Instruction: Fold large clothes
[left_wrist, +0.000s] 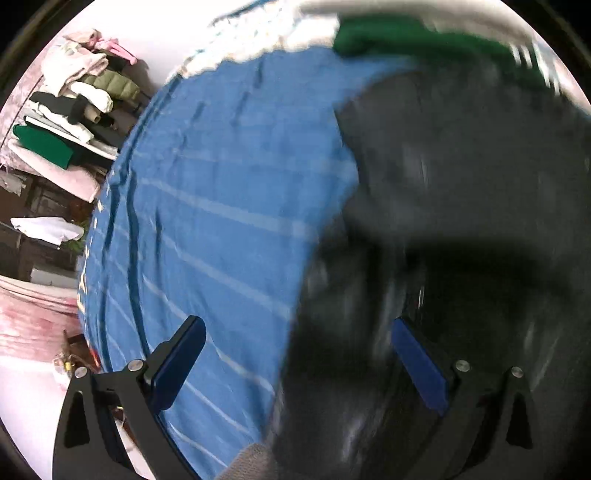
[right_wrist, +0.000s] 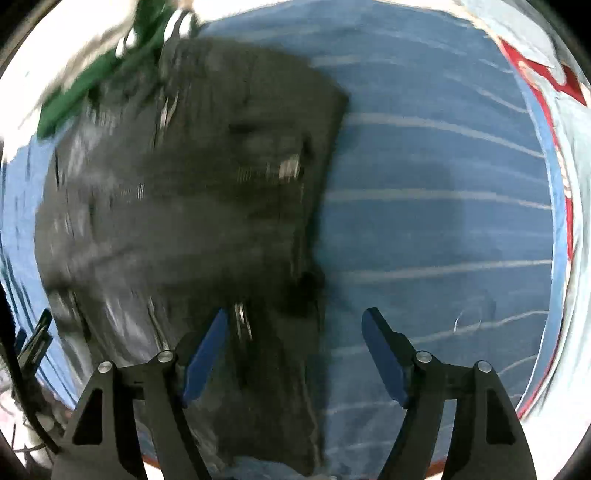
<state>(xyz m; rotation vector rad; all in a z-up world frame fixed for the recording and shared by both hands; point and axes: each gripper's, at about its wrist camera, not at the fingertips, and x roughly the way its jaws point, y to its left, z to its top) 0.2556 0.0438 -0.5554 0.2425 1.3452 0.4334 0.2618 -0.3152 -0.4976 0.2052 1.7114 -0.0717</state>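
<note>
A large black garment (left_wrist: 443, 221) lies spread on a blue striped sheet (left_wrist: 221, 184); both views are motion-blurred. My left gripper (left_wrist: 295, 332) is open and empty above the garment's left edge, one finger over the sheet and one over the black cloth. My right gripper (right_wrist: 295, 325) is open and empty above the garment's (right_wrist: 184, 203) right edge, with the sheet (right_wrist: 443, 184) under its right finger. A green garment (left_wrist: 406, 37) lies at the far end, also in the right wrist view (right_wrist: 92, 81).
A rack with stacked folded clothes (left_wrist: 74, 103) stands at the left beyond the bed edge. A white cloth (left_wrist: 48, 227) hangs below it. A pale blue and red fabric (right_wrist: 554, 74) borders the sheet on the right.
</note>
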